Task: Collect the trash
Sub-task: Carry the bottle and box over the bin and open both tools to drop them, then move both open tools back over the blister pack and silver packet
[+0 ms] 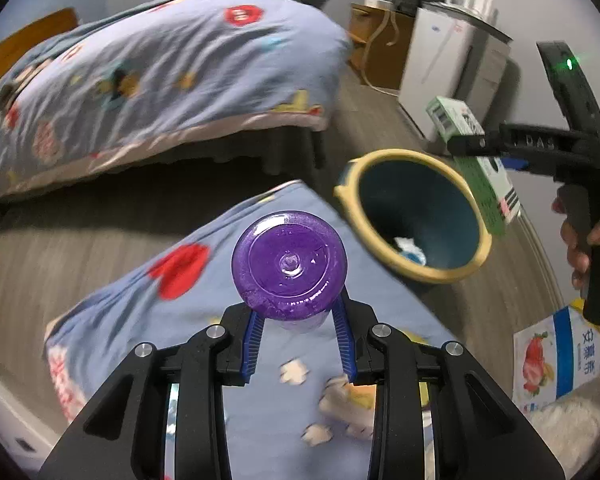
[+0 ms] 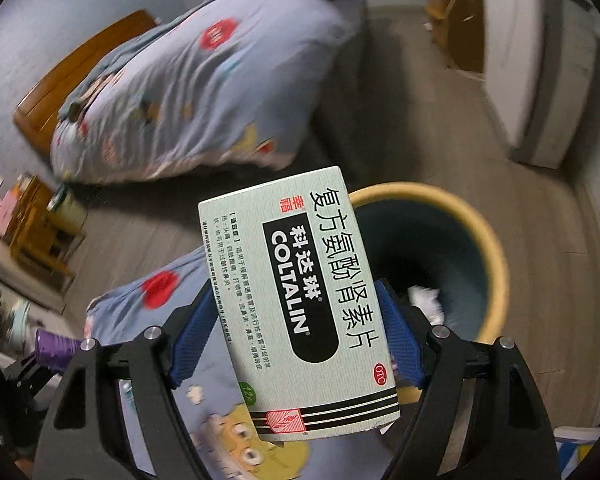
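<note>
My left gripper (image 1: 298, 312) is shut on a purple plastic bottle (image 1: 288, 264), whose round end faces the camera above a blue patterned quilt. To its right stands a dark blue trash bin with a yellow rim (image 1: 472, 272), crumpled white trash (image 1: 410, 250) lying at its bottom. My right gripper (image 2: 296, 308) is shut on a pale green medicine box (image 2: 284, 240) and holds it over the near rim of the bin (image 2: 496, 264). The left wrist view shows that box (image 1: 452, 114) and right gripper (image 1: 466, 144) above the bin's far right edge, a hand on the handle.
A bed with a blue patterned quilt (image 1: 160, 80) stands across the wooden floor. A white cabinet (image 1: 440, 68) and a wooden box sit by the far wall. A printed strawberry bag (image 1: 548, 360) lies at the right. A wooden stool (image 2: 36, 232) stands at the left.
</note>
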The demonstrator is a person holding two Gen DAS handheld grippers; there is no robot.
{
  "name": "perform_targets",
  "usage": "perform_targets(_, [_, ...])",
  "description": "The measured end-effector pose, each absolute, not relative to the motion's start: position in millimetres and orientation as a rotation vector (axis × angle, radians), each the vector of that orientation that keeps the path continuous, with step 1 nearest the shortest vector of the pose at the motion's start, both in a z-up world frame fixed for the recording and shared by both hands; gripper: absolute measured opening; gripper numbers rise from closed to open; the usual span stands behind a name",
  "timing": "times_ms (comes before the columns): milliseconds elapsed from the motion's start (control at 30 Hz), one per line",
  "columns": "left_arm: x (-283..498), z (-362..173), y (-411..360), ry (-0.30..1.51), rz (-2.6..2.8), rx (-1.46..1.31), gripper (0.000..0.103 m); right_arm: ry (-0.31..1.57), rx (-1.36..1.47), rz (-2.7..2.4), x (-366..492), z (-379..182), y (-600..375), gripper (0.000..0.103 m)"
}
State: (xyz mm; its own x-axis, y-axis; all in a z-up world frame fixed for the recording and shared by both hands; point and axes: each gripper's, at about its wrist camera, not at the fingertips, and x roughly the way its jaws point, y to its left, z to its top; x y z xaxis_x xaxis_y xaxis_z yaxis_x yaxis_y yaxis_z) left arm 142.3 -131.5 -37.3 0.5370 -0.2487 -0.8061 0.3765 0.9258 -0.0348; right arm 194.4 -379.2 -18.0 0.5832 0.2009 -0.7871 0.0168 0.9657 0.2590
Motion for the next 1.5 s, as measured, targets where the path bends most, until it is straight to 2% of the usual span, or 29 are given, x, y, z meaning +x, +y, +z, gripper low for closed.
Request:
perform_targets(400, [191.8,-64.7,-250.3,0.955,-0.522,0.231,0.034,0.952,0.374,0.001,212.3,-54.3,-455.0,0.076])
perform_targets(633, [214.9,-82.7,-283.9,0.963,-0.553,0.246,0.034,0.977,0.468,-0.033,219.4,-74.6,-475.5,0.077])
perform_targets(700, [217.0,-83.0,-287.8,0.952,-0.558,0.247,0.039,0.977,0.487,-0.039,222.2,-75.8,-476.9,0.077])
perform_targets(767, [217.3,-81.1,-288.7,0.937,-0.562,0.238,0.062,0.974,0.503,-0.027,223.8,-76.8,-476.3,0.085])
perform_targets(800, [217.4,-80.7,-288.7,0.932,-0.561,0.234,0.066,0.972,0.505,-0.02,224.8,-76.1,-475.1,0.091])
perform_targets(1067, [209.6,-77.2,-270.8,0.933,-0.509,0.209,0.091,0.97,0.477,-0.007,223.9,-70.2,-465.6,0.097])
perform_targets(1500, [166.1,-34.0,-188.3,0.899,-0.404,0.17,0.095,0.95,0.321,-0.02,209.7,-39.7,-426.8,0.097])
